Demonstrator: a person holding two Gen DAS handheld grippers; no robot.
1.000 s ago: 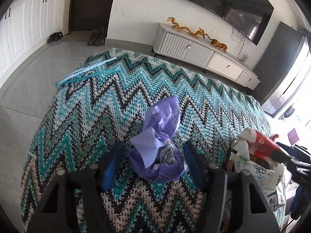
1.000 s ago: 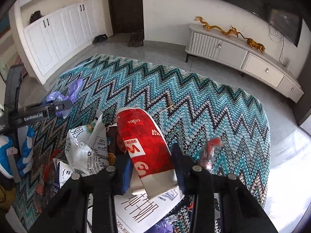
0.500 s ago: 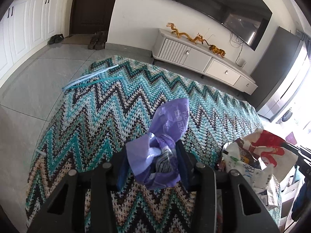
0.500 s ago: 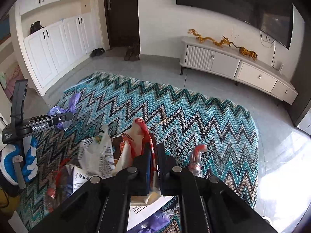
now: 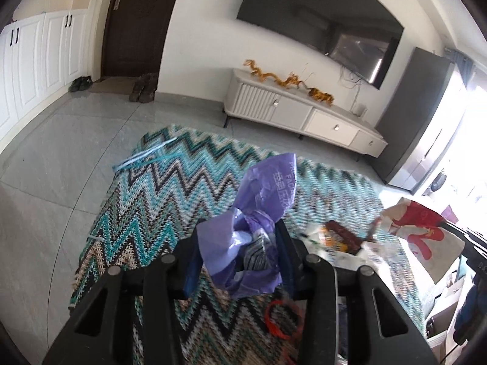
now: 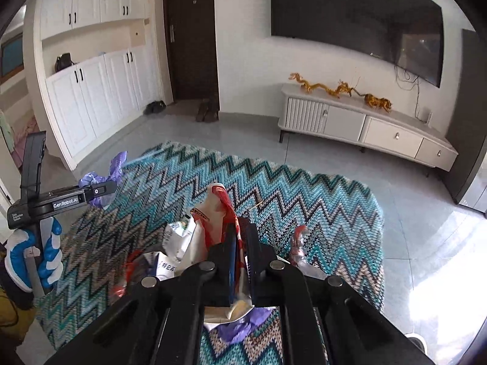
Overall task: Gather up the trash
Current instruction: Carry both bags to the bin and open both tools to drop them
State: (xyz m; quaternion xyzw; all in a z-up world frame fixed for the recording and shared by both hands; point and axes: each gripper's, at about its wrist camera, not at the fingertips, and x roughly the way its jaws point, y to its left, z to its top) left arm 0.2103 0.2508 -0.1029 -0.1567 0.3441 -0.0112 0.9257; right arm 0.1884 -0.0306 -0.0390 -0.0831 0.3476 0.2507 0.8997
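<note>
Above the zigzag rug [image 5: 158, 200], left tongs [image 5: 240, 255] pinch a light, crumpled purple bag [image 5: 258, 213]; right tongs [image 6: 240, 252] clamp a limp red-and-white wrapper [image 6: 219, 213] at its edge.

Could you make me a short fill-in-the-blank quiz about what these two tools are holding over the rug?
1. The left tool grips a crumpled ____ plastic bag.
2. The right tool pinches a red and ____ wrapper.
3. The zigzag rug lies on a ____ floor.

Missing words: purple; white; tiled
</note>
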